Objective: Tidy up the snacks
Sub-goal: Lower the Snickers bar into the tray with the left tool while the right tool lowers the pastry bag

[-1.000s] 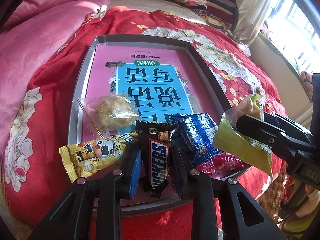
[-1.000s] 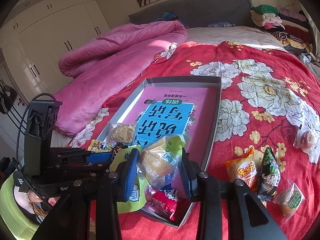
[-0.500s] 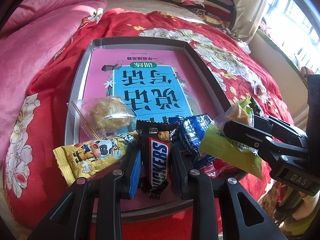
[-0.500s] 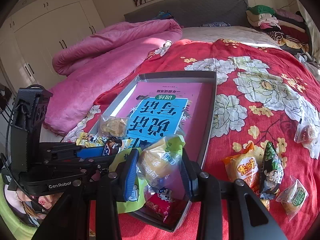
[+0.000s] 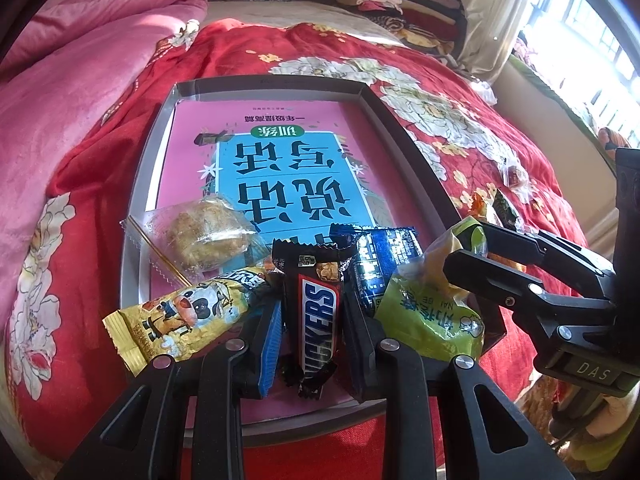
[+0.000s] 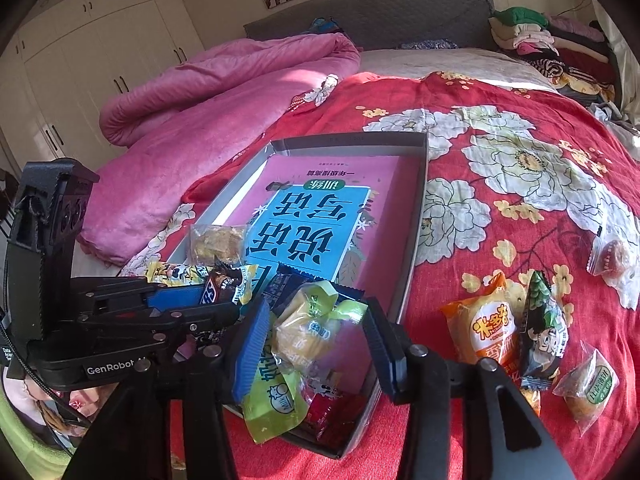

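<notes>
A grey tray [image 5: 136, 184] [image 6: 420, 216] lies on the red flowered bed, lined with a pink and blue book. My left gripper [image 5: 312, 320] is shut on a Snickers bar [image 5: 318, 312] over the tray's near end. My right gripper [image 6: 312, 332] has opened around a green-yellow cake packet [image 6: 296, 344] [image 5: 432, 316] that rests at the tray's near right corner. In the tray also lie a clear-wrapped cake [image 5: 204, 236], a yellow cartoon packet [image 5: 180, 316], a blue packet [image 5: 384, 260] and a red packet [image 6: 336, 416].
Loose snacks lie on the bedspread right of the tray: an orange packet [image 6: 484, 324], a dark cartoon packet [image 6: 544, 332], a small clear cake packet [image 6: 588, 388] and another clear packet [image 6: 612, 256]. A pink quilt [image 6: 224, 92] lies at left, folded clothes [image 6: 532, 36] at the far right.
My right gripper came down over the tray's near right corner and its jaws widened off the green-yellow packet, which now rests there. My left gripper kept its hold on the Snickers bar.
</notes>
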Demonstrator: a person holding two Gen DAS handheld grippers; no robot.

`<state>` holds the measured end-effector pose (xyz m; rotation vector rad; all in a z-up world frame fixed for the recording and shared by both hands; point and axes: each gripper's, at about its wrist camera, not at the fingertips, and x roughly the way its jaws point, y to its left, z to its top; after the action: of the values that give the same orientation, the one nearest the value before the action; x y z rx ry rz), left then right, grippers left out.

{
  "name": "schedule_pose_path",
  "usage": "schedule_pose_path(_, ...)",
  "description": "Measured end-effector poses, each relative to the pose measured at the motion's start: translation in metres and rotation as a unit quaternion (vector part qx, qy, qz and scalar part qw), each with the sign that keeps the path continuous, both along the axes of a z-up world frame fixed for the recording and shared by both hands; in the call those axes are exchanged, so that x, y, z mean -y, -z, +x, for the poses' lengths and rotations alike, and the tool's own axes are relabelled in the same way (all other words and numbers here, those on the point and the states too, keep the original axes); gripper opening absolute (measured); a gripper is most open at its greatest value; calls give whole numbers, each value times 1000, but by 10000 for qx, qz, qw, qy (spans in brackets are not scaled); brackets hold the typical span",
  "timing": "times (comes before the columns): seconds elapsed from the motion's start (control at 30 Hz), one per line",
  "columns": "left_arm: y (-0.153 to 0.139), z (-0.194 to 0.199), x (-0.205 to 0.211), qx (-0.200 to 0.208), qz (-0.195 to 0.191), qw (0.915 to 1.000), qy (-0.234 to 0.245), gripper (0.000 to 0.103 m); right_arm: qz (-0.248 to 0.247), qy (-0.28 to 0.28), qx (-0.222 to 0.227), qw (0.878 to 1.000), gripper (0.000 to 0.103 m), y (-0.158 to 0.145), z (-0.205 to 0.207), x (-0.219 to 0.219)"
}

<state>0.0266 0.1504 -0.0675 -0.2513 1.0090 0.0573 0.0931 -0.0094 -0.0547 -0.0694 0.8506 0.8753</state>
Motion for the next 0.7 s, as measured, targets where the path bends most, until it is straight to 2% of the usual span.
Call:
schedule_pose_path(0.27,-1,0,-2,19,-43,10000,-48,30,-244,-112,405,9988,53,-9,-16,6)
schedule_pose_path(0.47,-2,0,-3,57,-72,9999,-45,30,-690,-222,849,9938,54,-4,-26,0)
schedule_pose_path(0.7,-9,-1,-3,214,-166,9996,-13,30,-867,-134,937,9917,54,2,-23,1)
